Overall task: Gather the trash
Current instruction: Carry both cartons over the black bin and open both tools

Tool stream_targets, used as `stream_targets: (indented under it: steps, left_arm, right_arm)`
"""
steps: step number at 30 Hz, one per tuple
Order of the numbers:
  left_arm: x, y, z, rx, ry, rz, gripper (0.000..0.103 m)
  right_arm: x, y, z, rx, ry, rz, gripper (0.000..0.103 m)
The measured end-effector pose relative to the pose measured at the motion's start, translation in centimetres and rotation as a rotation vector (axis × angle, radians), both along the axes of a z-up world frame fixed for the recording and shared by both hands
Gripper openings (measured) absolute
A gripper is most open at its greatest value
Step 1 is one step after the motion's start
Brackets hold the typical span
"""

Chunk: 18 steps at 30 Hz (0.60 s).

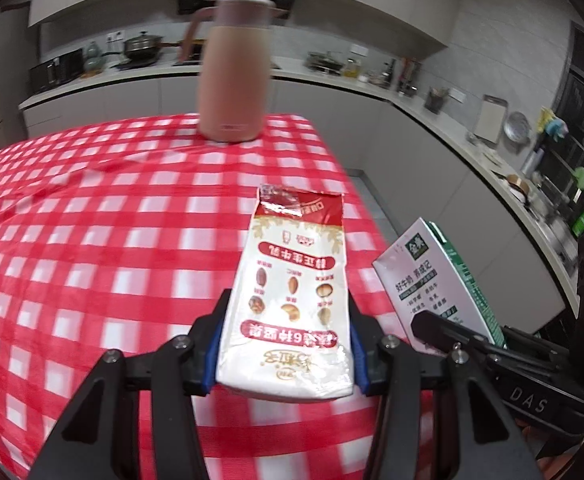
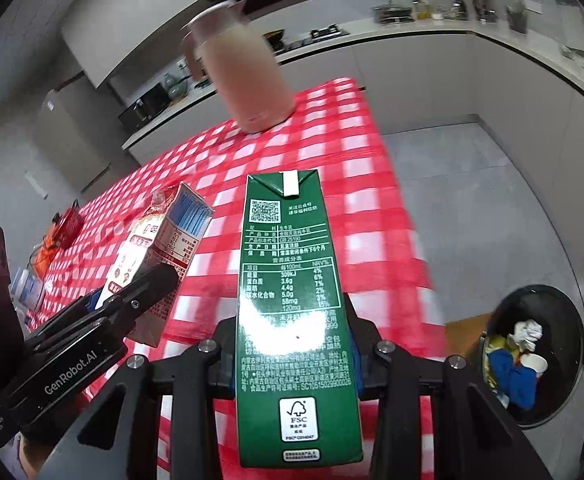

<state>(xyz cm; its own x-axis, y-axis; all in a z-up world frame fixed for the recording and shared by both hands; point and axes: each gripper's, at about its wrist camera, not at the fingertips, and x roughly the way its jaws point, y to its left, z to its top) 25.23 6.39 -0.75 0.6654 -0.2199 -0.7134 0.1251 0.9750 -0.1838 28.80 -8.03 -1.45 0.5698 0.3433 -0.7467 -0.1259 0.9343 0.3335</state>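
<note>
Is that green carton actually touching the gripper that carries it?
Touching: in the right wrist view, the right gripper clamps the green carton between both fingers.

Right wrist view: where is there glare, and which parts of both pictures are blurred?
Right wrist view: a white glare patch washes out print on the green milk carton, while the pink thermos jug and red-checked tablecloth are motion-smeared. Left wrist view: the white-and-red nut-milk carton is sharp and glare-free; the jug is blurred.

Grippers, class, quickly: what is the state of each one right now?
Left gripper: closed on the red-and-white carton.
Right gripper: closed on the green carton.
</note>
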Motion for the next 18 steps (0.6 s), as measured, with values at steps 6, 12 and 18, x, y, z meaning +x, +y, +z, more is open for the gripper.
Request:
stream_targets:
  steps: [6, 12, 18]
  left_arm:
    - [-0.2, -4.5, 0.2, 0.004, 0.002, -0.098, 0.051]
    - [-0.1, -9.1, 0.1, -0.001, 0.014, -0.206, 0.051]
    - [-0.3, -13.8, -0.4, -0.012, 0.033, -0.306, 0.051]
  right_arm:
    - [-1.7, -4.5, 0.4, 0.016, -0.01, -0.093, 0.041]
    - [-3.9, -9.5, 0.1, 0.018, -0.006, -0.21, 0.041]
    - [-6.0, -14.8, -0.5, 0.014, 0.01, -0.328, 0.041]
